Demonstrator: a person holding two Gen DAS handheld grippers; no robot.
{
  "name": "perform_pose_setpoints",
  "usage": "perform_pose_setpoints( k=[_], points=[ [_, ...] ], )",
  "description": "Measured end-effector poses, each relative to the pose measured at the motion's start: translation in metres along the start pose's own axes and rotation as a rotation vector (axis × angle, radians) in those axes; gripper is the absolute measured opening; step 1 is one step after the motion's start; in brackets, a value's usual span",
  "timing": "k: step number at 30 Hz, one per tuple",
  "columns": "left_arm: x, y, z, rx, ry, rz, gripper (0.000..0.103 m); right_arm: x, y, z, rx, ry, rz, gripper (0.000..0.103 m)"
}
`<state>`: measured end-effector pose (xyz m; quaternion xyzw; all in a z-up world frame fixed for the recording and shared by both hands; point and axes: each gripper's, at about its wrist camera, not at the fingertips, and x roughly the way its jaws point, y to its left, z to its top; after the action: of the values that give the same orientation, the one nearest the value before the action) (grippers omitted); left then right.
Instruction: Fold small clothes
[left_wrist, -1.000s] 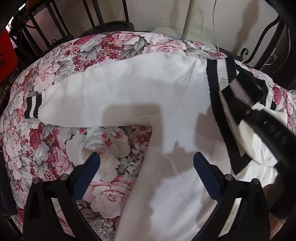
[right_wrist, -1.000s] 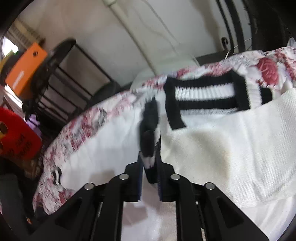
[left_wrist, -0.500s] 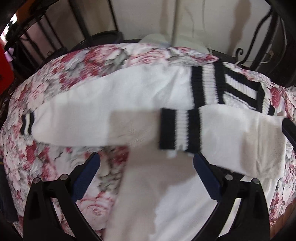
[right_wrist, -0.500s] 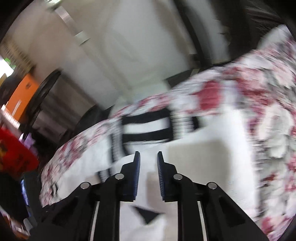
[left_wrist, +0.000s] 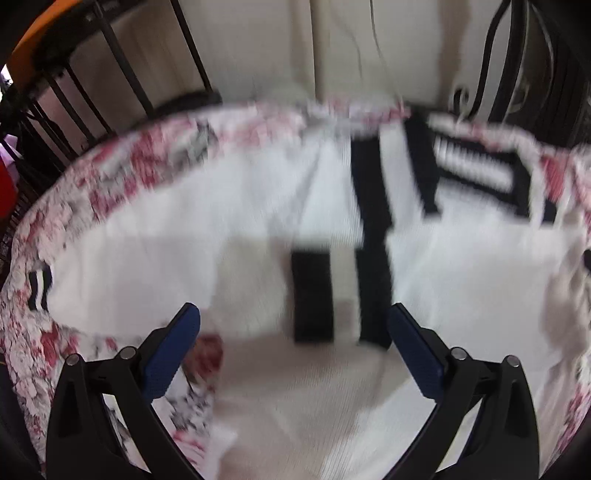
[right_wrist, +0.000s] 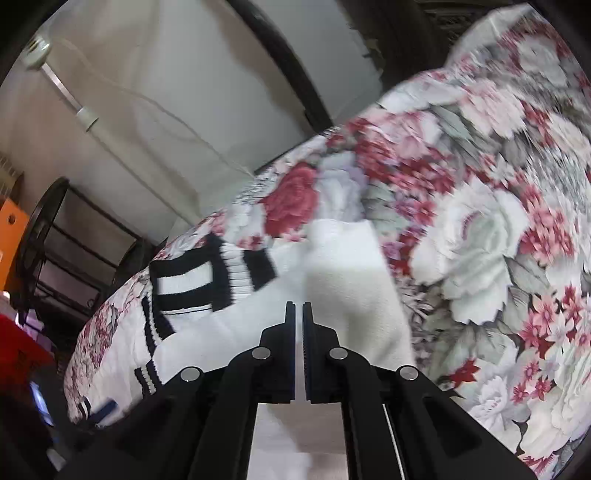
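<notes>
A white sweater with black-and-white striped trim lies flat on a floral bedspread. One sleeve is folded across the chest, and its striped cuff rests between the tips of my left gripper, which hovers open above it. The other sleeve stretches left to its cuff. In the right wrist view my right gripper is shut with nothing between its pads, over the sweater's right shoulder. The striped collar lies to its left.
The floral bedspread spreads bare to the right of the sweater. Black metal bars and a pale wall stand behind the bed. An orange box and something red sit at far left.
My right gripper let go of the striped cuff, drew back to the right and shut empty. The sleeve now lies folded across the chest. My left gripper shifted over the cuff, still open.
</notes>
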<state>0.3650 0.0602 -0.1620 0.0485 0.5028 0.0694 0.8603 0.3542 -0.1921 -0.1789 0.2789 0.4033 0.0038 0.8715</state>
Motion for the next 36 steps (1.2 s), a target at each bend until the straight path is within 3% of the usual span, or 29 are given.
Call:
perform_pose_setpoints(
  k=[4, 7, 11, 14, 17, 19, 20, 22, 25, 28, 32, 36],
  points=[
    [0.024, -0.001, 0.013, -0.026, 0.069, -0.054, 0.099, 0.016, -0.010, 0.009, -0.006, -0.007, -0.043, 0.004],
    [0.058, -0.011, 0.009, 0.031, 0.131, -0.061, 0.099, 0.047, -0.035, 0.007, 0.067, 0.095, -0.038, 0.000],
    [0.056, -0.004, 0.015, 0.003, 0.118, -0.098, 0.099, 0.039, -0.029, 0.008, 0.051, 0.066, -0.066, 0.001],
    [0.029, 0.008, 0.020, -0.015, 0.023, -0.089, 0.099, 0.014, -0.005, 0.006, -0.005, 0.004, -0.051, 0.006],
    [0.023, 0.005, 0.019, 0.020, 0.009, -0.093, 0.099, -0.011, 0.013, -0.011, -0.043, 0.001, -0.043, 0.006],
    [0.046, -0.003, 0.011, 0.061, 0.104, -0.048, 0.099, -0.014, 0.015, -0.029, -0.036, 0.028, -0.061, 0.027],
    [0.059, -0.004, 0.005, 0.059, 0.138, -0.057, 0.099, -0.004, 0.013, -0.039, -0.037, 0.087, -0.102, 0.039],
    [0.057, 0.001, 0.005, 0.031, 0.106, -0.077, 0.099, 0.022, 0.001, -0.060, -0.070, 0.192, -0.146, 0.037],
    [0.052, 0.007, 0.016, 0.018, 0.119, -0.090, 0.099, 0.019, 0.008, -0.059, -0.113, 0.169, -0.175, 0.038],
    [0.038, 0.032, 0.021, -0.047, 0.085, -0.049, 0.099, -0.004, 0.024, -0.049, -0.065, 0.125, -0.085, 0.038],
    [0.030, 0.080, 0.025, -0.157, 0.122, -0.034, 0.099, -0.028, 0.039, -0.055, -0.078, 0.135, -0.053, 0.052],
    [0.017, 0.137, 0.005, -0.252, 0.140, 0.003, 0.099, -0.056, 0.033, -0.071, -0.068, 0.174, -0.032, 0.063]
  ],
)
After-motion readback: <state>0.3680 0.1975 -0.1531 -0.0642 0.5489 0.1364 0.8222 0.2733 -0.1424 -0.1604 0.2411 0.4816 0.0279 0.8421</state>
